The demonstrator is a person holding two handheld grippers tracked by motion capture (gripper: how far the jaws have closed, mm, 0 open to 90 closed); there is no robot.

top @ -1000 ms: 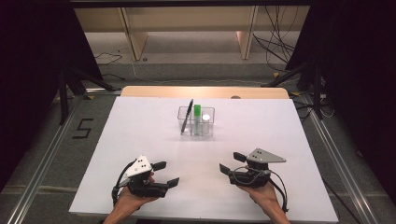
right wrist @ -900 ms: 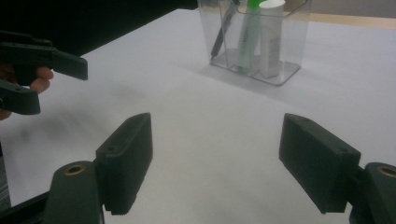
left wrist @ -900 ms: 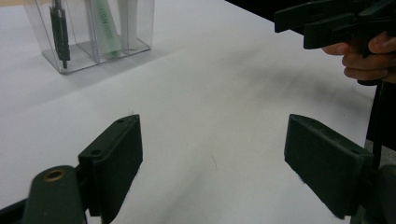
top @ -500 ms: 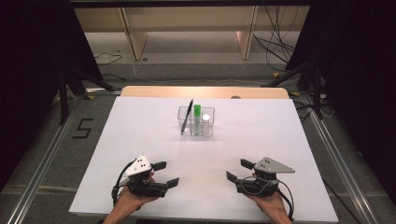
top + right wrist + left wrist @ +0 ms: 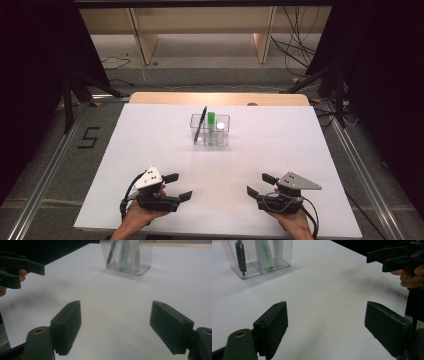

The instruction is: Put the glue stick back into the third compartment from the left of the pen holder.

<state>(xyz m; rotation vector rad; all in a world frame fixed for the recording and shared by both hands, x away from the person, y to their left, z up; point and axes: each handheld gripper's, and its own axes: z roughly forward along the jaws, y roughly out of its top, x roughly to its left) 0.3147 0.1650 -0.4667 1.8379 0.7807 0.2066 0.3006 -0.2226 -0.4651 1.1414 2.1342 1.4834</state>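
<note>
A clear plastic organiser stands upright at the middle of the white table. It holds a black pen, a green tube and a white tube, each in its own compartment. My left gripper rests low near the front left, open, with nothing between its jaws. My right gripper rests near the front right, also open and bare. In the left gripper view the organiser sits far off at upper left; in the right gripper view the organiser is ahead at top centre.
The table's front edge runs just below both hands. A tan board lies along the far edge. Cables and wooden legs lie on the floor beyond. A "5" mark is on the floor at left.
My right gripper has drawn back toward the front edge and slightly right, still open. The left gripper and the organiser have stayed put.
</note>
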